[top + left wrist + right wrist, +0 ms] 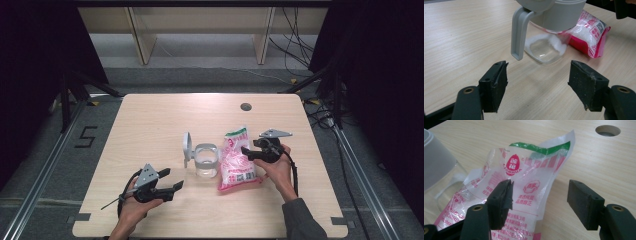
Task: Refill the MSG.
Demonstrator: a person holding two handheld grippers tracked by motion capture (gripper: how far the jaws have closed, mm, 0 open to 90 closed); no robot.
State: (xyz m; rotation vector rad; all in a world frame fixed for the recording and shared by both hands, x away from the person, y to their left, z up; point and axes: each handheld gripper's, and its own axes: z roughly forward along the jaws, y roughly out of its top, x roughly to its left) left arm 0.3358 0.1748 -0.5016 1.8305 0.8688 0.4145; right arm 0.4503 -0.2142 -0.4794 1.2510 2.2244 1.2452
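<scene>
We held the left tongs [172, 180] nearest us, low over the table [150, 125] at its front left, jaws spread wide with nothing between them. In the left gripper view those tongs [537, 75] faced the jar [547, 47], which stood just ahead of the jaws and apart from them.

We had the right tongs [246, 150] farther in, on the right, hand wrapped round the body, jaws reaching over the upper part of the bag [237, 162]. In the right gripper view these tongs [540, 195] stood wide open: the left jaw lay in front of the bag's [529, 185] clear printed film, the right jaw hung over bare wood beside it, and no pad pressed the film. We could not tell whether the left jaw touched it.

The bag, pink and white with a green band at its crumpled open top, lay flat at mid-table, holding white grains. Just left of it stood the jar [206, 162], clear glass with a grey collar and its grey lid [186, 147] flipped up on the left; a little white powder sat in its bottom. Beyond both, near the far edge, a round hole [245, 106] pierced the table.
</scene>
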